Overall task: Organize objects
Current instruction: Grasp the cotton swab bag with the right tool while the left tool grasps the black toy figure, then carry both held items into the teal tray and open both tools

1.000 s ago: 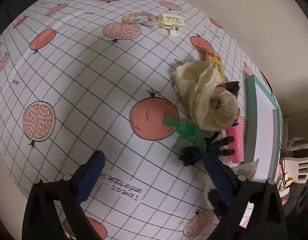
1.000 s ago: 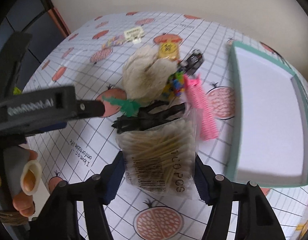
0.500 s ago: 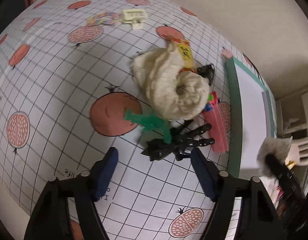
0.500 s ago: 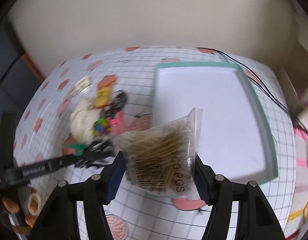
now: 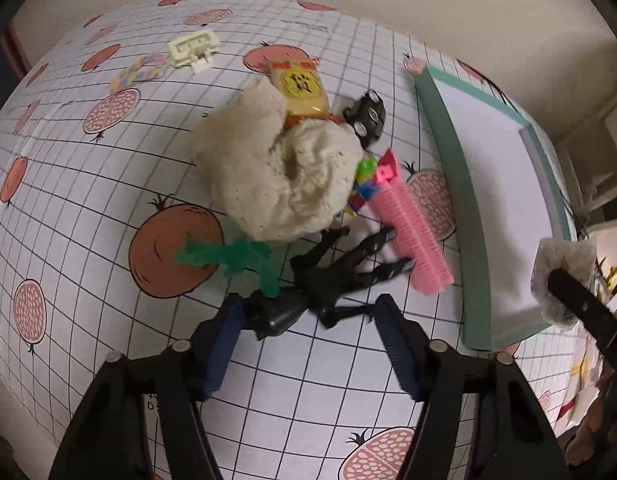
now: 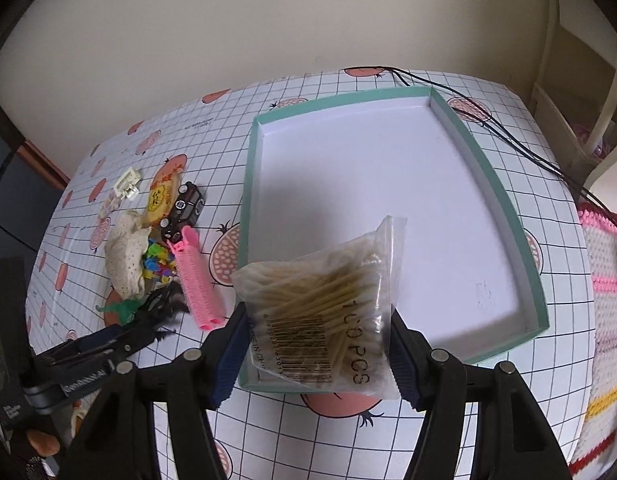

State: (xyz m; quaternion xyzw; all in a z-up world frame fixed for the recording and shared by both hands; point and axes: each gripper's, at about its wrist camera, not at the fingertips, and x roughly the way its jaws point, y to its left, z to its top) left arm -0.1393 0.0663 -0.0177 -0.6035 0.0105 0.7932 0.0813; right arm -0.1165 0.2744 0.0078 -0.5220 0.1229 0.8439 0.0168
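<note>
My right gripper is shut on a clear bag of cotton swabs and holds it above the near edge of the teal tray, whose white inside is bare. My left gripper is open, its jaws on either side of a black claw-shaped toy on the table. Just beyond lie a green toy dinosaur, a cream cloth, a pink hair roller, coloured bricks, a black toy car and a yellow snack packet.
A white plastic clip and a pastel band lie at the far left of the pomegranate-print tablecloth. Black cables run behind the tray. A crocheted cloth hangs at the right edge.
My right gripper has carried the swab bag from the pile rightward over the tray. My left gripper has moved in toward the pile until its jaws flank the black claw toy.
</note>
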